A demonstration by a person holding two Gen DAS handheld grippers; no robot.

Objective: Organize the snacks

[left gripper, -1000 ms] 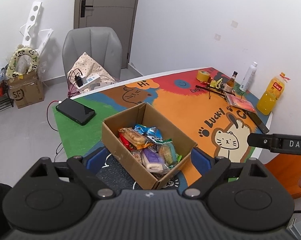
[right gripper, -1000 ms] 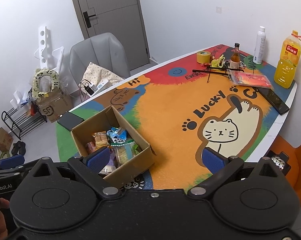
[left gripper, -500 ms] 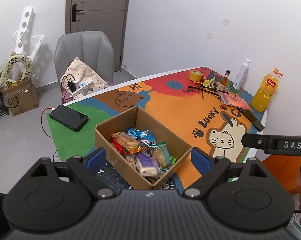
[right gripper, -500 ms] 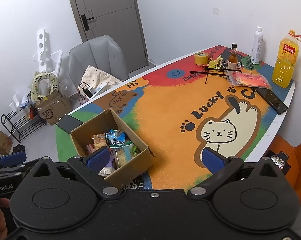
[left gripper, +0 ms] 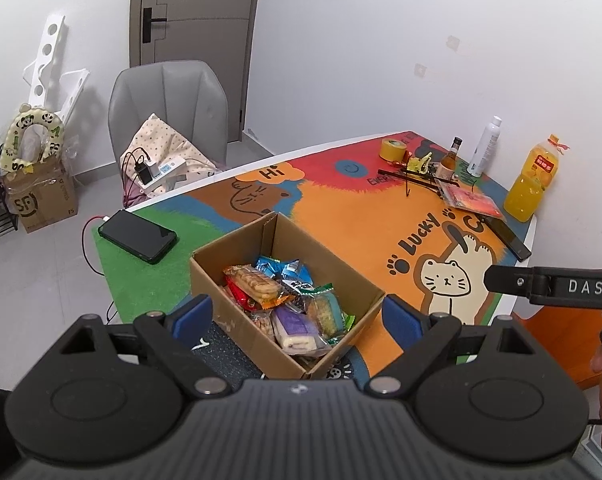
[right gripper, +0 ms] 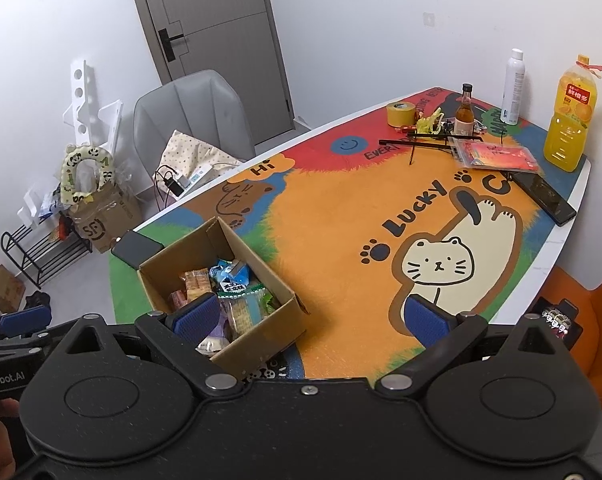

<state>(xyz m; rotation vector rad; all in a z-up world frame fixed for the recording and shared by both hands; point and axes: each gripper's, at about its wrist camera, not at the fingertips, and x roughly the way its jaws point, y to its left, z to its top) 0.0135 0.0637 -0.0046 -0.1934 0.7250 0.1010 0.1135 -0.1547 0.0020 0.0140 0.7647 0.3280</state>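
- The left gripper (left gripper: 297, 316) stands with its jaws wide apart; nothing lies between its blue pads (left gripper: 191, 315), which hang above the table.
- The right gripper (right gripper: 311, 316) likewise stands wide, its pads clear of any object.
- A cardboard box (left gripper: 241, 252) sits open directly ahead of the left gripper, framed between its two fingers; from the right gripper it lies ahead and toward the left finger, which overlaps its near corner in that view.
- The snacks (left gripper: 285, 300) lie heaped inside the box: a biscuit pack in orange wrap (left gripper: 255, 282), blue packets (left gripper: 281, 268) and a purple-wrapped cake (left gripper: 295, 326) nearest the left gripper.
- A black phone (left gripper: 137, 235) lies on the green part of the mat (right gripper: 341, 216), beyond and left of the left gripper, apart from the box.
- Far ahead and right of both grippers stand a yellow juice bottle (right gripper: 571, 116), a white spray can (right gripper: 512, 87), a small brown bottle (right gripper: 464, 114) and a roll of tape (right gripper: 400, 113).
- A grey chair (left gripper: 169, 108) stands beyond the table's far left edge.
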